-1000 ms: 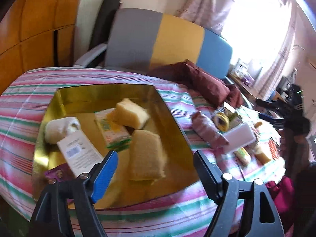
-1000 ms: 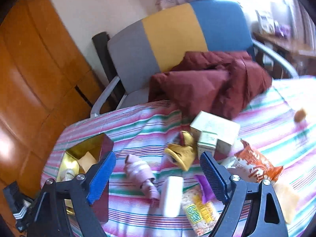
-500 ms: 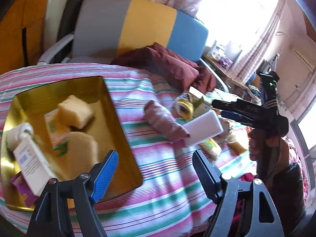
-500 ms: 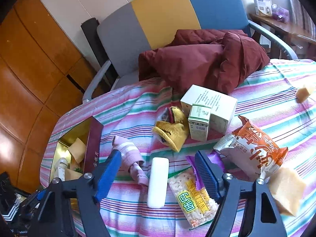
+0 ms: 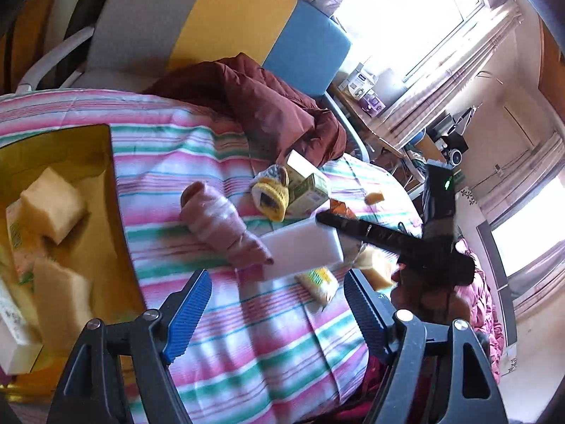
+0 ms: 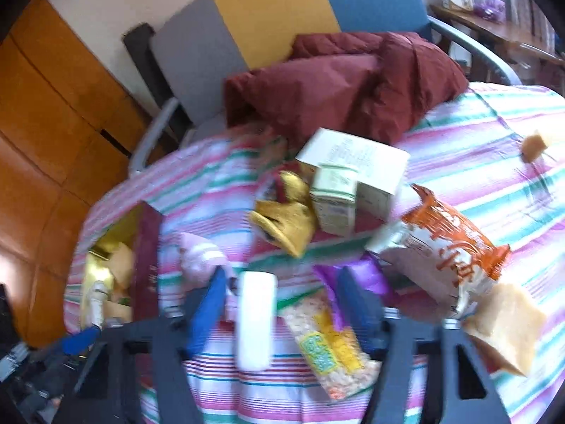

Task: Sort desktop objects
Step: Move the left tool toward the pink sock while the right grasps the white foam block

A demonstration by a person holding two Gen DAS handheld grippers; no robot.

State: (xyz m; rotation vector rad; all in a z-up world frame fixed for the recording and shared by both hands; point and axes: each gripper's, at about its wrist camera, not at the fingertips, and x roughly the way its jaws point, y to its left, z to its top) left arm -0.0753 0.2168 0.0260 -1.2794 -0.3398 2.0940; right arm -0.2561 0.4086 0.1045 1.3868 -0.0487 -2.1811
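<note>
Bench (image 5: 282, 346) under a pink-and-green striped cloth, with a gold box (image 5: 106, 162) at nine o'clock in the left wrist view (sponge blocks and small cartons lie inside). Loose stock at centre: orange snack bag (image 6: 448, 240), white carton (image 6: 353, 162), yellow knit item (image 6: 286, 219), pink roll (image 5: 222, 226), white block (image 6: 256, 321). Right claw (image 6: 279, 314) closing, the white block between its jaws, pads not yet pressing; left claw (image 5: 279, 314) open, holding nothing.
</note>
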